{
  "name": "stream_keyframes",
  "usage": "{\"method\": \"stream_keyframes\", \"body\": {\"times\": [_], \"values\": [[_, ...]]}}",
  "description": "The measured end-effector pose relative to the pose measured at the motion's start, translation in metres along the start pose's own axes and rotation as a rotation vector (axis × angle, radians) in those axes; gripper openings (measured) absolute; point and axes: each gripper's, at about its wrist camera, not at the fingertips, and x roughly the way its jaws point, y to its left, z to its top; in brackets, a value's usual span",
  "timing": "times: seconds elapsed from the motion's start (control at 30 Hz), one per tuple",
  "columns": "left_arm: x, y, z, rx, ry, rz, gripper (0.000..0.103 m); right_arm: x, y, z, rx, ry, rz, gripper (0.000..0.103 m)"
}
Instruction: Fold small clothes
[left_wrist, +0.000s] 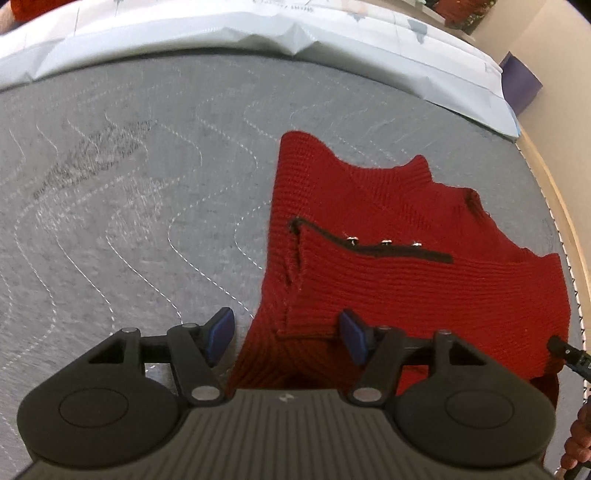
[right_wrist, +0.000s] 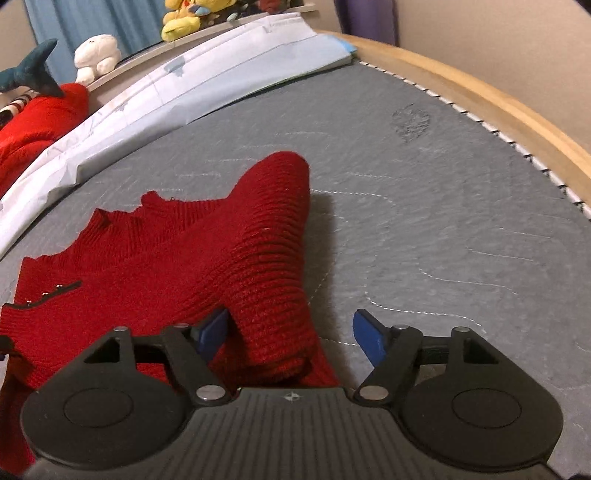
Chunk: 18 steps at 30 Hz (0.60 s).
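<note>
Here a red knit sweater lies on the grey quilted pad beside pale folded sheets, its near folds between the spread, unpressing jaws of left gripper and right gripper.

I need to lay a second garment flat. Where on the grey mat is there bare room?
Bare grey mat lies between the red sweater and the pale bedding. More lies between sweater and wooden edge. It is crowded where both grippers straddle the sweater.
</note>
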Motion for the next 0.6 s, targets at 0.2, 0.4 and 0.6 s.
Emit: {"method": "stream_keyframes", "body": {"times": [0.2,0.4,0.6], "values": [[0.007,0.002,-0.001,-0.022,0.002,-0.036,0.067,0.001,0.001,0.0,-0.026,0.0,0.0,0.031],[0.003,-0.01,-0.003,0.053,-0.036,0.008,0.048,0.006,-0.023,-0.003,0.057,0.023,-0.013,0.03],[-0.036,-0.035,0.006,0.126,-0.174,-0.046,0.048,-0.014,-0.014,-0.003,0.011,-0.082,-0.003,0.041]]}}
